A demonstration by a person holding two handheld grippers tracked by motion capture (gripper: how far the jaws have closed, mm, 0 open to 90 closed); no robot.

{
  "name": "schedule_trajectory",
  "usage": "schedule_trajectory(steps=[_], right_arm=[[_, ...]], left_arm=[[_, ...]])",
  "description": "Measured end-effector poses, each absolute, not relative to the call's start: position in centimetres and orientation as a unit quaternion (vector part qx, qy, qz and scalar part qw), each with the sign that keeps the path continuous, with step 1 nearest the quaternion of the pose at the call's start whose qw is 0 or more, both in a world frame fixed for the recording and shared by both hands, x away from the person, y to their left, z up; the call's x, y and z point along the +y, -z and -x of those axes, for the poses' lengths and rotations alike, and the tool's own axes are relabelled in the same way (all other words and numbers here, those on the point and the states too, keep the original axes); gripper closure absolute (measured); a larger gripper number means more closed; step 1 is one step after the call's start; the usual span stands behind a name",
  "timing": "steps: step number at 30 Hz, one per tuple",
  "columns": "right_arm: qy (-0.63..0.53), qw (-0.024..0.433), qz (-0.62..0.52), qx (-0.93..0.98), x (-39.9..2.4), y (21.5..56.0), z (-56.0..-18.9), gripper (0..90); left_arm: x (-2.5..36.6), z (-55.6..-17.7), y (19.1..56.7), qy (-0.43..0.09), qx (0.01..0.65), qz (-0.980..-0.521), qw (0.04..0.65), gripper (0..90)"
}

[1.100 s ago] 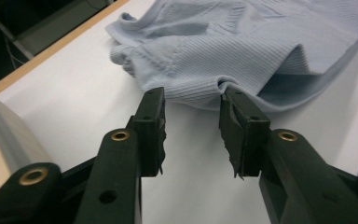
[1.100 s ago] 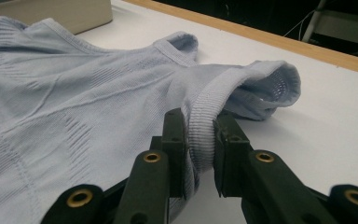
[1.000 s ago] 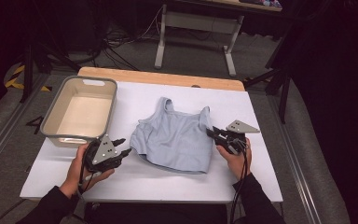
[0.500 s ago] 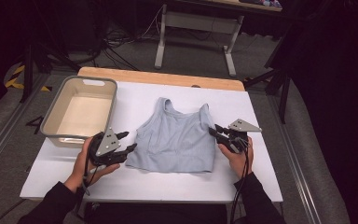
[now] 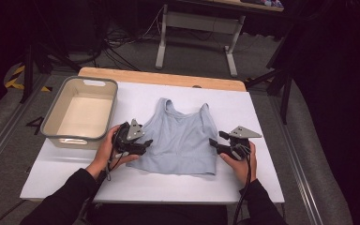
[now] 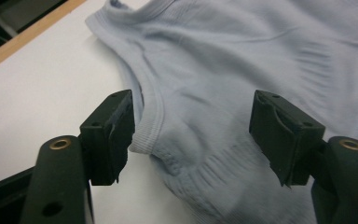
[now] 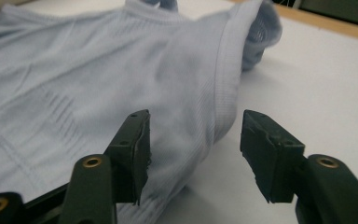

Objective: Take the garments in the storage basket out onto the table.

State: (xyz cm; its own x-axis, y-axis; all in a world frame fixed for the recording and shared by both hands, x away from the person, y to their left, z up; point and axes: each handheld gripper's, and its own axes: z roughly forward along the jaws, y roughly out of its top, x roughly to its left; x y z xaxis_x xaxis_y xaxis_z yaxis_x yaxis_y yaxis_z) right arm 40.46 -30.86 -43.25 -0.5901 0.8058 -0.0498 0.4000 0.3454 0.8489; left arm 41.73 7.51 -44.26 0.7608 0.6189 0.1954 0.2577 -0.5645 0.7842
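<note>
White tabletop [image 5: 262, 122] in dark room, blue top [image 5: 180, 136] flat, both grippers' fingers [image 6: 112, 135] apart, just opened.

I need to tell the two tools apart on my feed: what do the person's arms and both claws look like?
Both arms wear dark long sleeves. The left claw is black, with a grey three-cornered plate on top and a black cable trailing from it. The right claw is also black, with a grey plate and a black cable. Each has two blocky black jaws with brass-coloured rivets.
</note>
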Motion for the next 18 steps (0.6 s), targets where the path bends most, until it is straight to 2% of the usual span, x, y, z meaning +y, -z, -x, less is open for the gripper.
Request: schedule_trajectory(steps=[3, 5, 8, 12, 17, 18], right_arm=[[-0.407, 0.233, -0.387, 0.794, -30.9, 43.9, -40.5, 39.0], [-0.406, 0.225, -0.393, 0.794, -31.0, 44.2, -40.5, 36.7], [-0.403, 0.203, -0.402, 0.797, -31.0, 44.7, -40.6, 33.7], [-0.396, 0.182, -0.406, 0.804, -30.8, 45.2, -40.6, 31.9], [-0.376, 0.171, -0.403, 0.817, -30.3, 45.4, -40.7, 32.1], [-0.373, 0.17, -0.402, 0.819, -30.2, 45.4, -40.7, 33.2]], left_arm=[[7.4, -42.6, 45.2, -0.233, 0.264, -0.862, 0.365, 27.7], [7.5, -43.2, 45.8, -0.21, 0.277, -0.863, 0.368, 26.5], [7.5, -43.7, 46.2, -0.203, 0.281, -0.864, 0.365, 24.0], [7.6, -43.9, 46.3, -0.188, 0.285, -0.865, 0.369, 25.4], [8.0, -44.0, 46.3, -0.145, 0.275, -0.872, 0.378, 38.5], [8.1, -44.0, 46.3, -0.137, 0.274, -0.873, 0.379, 44.0]])
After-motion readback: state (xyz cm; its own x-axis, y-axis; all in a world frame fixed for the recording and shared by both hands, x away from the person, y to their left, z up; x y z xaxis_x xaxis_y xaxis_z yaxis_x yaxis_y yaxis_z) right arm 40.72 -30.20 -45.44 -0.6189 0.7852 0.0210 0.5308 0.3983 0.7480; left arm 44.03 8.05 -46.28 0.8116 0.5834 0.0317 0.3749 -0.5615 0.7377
